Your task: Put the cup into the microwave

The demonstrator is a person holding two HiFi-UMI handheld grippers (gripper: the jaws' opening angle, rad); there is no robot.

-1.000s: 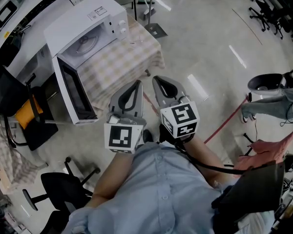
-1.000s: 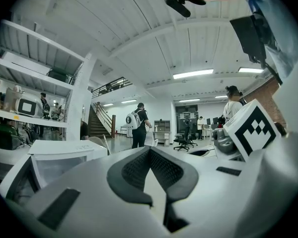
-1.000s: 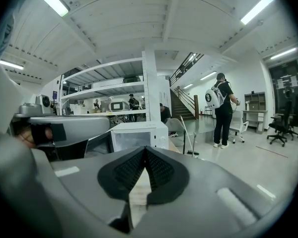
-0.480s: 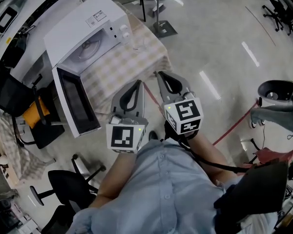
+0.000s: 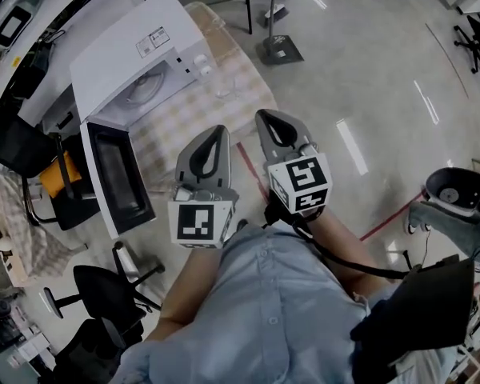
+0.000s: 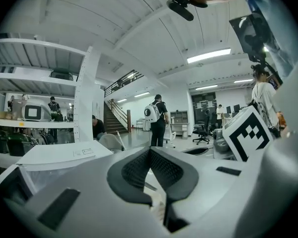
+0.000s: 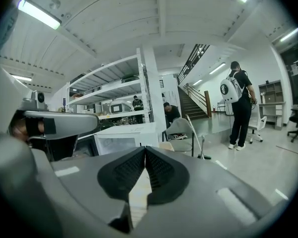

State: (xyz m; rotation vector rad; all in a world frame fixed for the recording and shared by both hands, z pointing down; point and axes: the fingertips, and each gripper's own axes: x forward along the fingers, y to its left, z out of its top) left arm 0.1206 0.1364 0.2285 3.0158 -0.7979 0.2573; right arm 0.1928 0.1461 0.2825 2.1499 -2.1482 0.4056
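Jaws on both grippers are pressed together with nothing between them. In the head view the left gripper point(image 5: 218, 130) and the right gripper point(image 5: 266, 116) are held side by side in front of the person's chest, above the near corner of a table point(image 5: 252, 94) spread with a checked cloth point(image 5: 176, 118). Each gripper's own view confirms it: the dark ribbed pads of the left gripper point(image 6: 149, 150) meet at the tip, and so do those of the right gripper point(image 7: 145, 148).

The white microwave point(image 5: 136, 42) stands on the far left part of the cloth, its door point(image 5: 120, 178) swung fully open toward the person and its cavity showing. The cup point(image 5: 224, 86), clear and faint against the cloth, stands on the table just right of the microwave's control panel, apart from both grippers. A black office chair point(image 5: 104, 294) sits on the floor at lower left. A person with a backpack point(image 6: 156, 115) stands in the background.
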